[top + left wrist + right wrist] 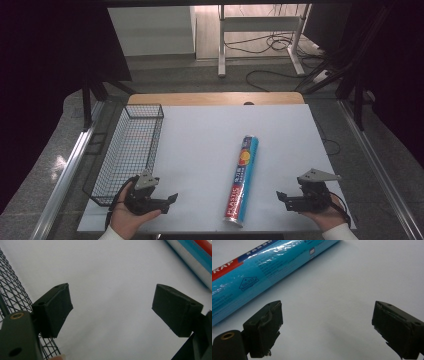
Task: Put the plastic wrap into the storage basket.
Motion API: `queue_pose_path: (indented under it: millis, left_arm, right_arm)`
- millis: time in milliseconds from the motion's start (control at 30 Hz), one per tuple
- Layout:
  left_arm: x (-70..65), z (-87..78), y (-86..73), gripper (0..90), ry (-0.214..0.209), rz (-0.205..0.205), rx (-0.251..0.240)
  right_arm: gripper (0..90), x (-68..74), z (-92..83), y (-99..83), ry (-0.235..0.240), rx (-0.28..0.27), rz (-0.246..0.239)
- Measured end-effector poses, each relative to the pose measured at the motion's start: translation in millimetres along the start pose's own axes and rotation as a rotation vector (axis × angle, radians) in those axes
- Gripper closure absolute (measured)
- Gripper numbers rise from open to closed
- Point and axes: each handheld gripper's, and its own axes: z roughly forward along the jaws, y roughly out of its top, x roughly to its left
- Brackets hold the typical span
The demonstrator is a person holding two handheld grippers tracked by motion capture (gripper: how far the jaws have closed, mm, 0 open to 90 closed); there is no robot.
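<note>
Currently, roll: the long blue cylindrical roll of plastic wrap with a red-and-white label (243, 179) lies flat at about 5 o'clock on the table, well apart from the basket, so either hand of yours can reach it.
Left gripper: your black two-jaw left gripper (169, 200) rests at 7 o'clock beside the basket, jaws wide apart with nothing between them.
Right gripper: your black two-jaw right gripper (281, 197) sits at 4 o'clock, jaws spread wide and empty, pointing toward the roll.
Basket: the black wire-mesh rectangular basket (131, 150) stands empty along the 9 o'clock edge, likely the drop-off.
Surface: the plain white tabletop (200, 145) has a wooden strip at 12 o'clock.
Room: grey floor, trailing cables and a white desk frame lie beyond.
</note>
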Motion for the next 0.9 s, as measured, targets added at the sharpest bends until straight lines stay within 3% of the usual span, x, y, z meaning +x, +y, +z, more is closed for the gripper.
queue_pose_path:
  millis: [900]
  left_arm:
    - [-6.4,1.6,4.7,16.3,-0.004,-0.005,0.023]
  right_arm:
    - [11.6,-3.5,2.5,-3.5,-0.066,0.051,-0.064]
